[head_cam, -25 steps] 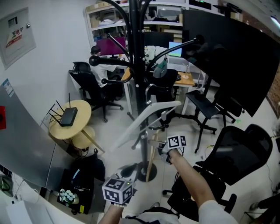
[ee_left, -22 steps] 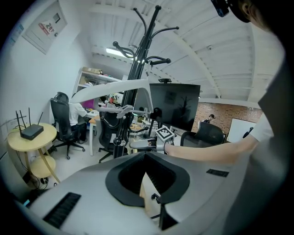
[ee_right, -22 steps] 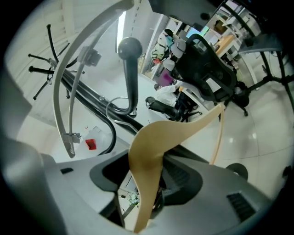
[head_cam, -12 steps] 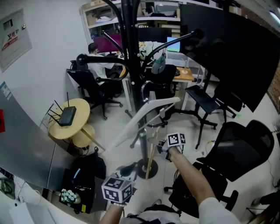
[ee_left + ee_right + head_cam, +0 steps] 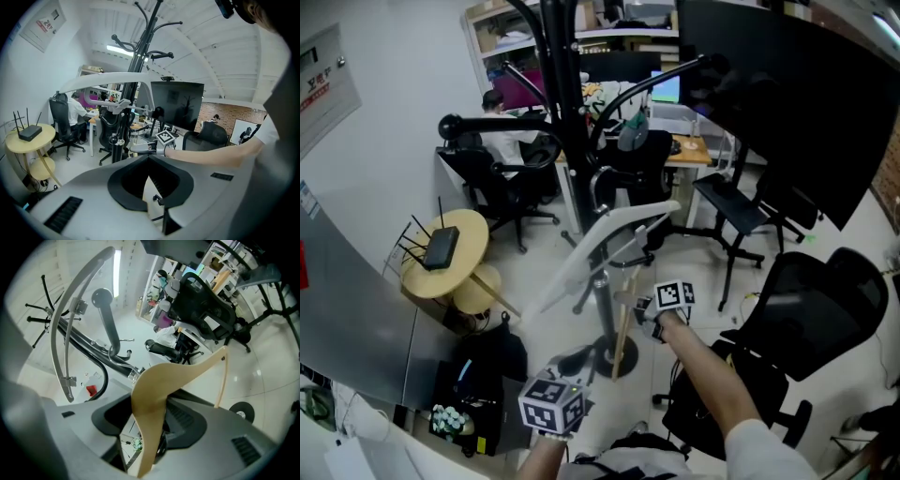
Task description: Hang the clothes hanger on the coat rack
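The black coat rack (image 5: pixel 555 103) rises at the middle of the head view, its curved arms spreading near the top (image 5: pixel 140 61). My right gripper (image 5: pixel 642 314) is shut on a wooden clothes hanger (image 5: pixel 159 390), whose tan bar (image 5: pixel 622 328) hangs beside a chrome pole. It is held low, well below the rack's arms. A pale grey hanger (image 5: pixel 605 239) with clips arches between me and the rack (image 5: pixel 70 319). My left gripper (image 5: pixel 572 370) stays low by my body, jaws (image 5: pixel 149 159) together on nothing.
A round yellow side table (image 5: pixel 441 258) with a router stands at the left. Black office chairs (image 5: pixel 820 309) crowd the right and back. A large dark screen (image 5: pixel 787 94) fills the upper right. A person sits at a desk (image 5: pixel 502 136) behind the rack.
The head view has drifted, so the rack and room sit further left and lower. Both grippers keep about the same places, with the wooden hanger still in the right one.
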The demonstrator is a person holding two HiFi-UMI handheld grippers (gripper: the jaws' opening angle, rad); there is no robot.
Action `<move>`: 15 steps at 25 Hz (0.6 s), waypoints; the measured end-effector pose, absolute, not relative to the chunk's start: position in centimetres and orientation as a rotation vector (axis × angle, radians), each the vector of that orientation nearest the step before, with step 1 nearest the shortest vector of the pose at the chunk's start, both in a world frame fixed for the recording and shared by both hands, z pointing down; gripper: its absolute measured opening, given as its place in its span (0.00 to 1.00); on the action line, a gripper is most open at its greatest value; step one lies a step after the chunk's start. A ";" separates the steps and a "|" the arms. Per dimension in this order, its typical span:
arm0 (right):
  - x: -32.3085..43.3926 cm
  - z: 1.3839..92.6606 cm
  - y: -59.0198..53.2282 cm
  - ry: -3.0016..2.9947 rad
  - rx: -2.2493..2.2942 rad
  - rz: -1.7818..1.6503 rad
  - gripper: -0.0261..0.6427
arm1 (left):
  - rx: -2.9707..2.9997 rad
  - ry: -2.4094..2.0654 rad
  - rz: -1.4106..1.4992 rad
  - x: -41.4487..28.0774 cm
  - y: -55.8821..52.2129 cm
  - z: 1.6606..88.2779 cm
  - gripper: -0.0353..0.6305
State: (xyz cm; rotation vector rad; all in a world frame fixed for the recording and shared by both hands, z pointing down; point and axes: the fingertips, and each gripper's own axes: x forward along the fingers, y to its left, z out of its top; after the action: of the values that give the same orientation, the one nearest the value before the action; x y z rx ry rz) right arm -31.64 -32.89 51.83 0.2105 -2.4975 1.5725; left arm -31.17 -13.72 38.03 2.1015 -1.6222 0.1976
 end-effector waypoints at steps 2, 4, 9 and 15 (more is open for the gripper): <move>-31.6 51.9 -33.1 -2.504 0.222 1.564 0.41 | 2.099 -1.618 0.197 -30.9 -13.8 38.1 0.05; -31.6 52.1 -33.3 -2.507 0.241 1.550 0.41 | 2.098 -1.613 0.198 -30.6 -13.8 38.3 0.05; -31.8 52.4 -33.8 -2.506 0.259 1.520 0.42 | 2.095 -1.605 0.200 -30.1 -14.0 38.6 0.05; -32.1 52.4 -33.9 -2.511 0.277 1.498 0.42 | 2.084 -1.611 0.196 -29.9 -13.8 38.8 0.05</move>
State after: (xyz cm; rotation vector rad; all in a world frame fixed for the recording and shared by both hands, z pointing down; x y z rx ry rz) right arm -32.12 -33.91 52.41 0.2767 -2.5112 1.4981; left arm -29.94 -13.78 38.78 2.0845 -1.6109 0.1963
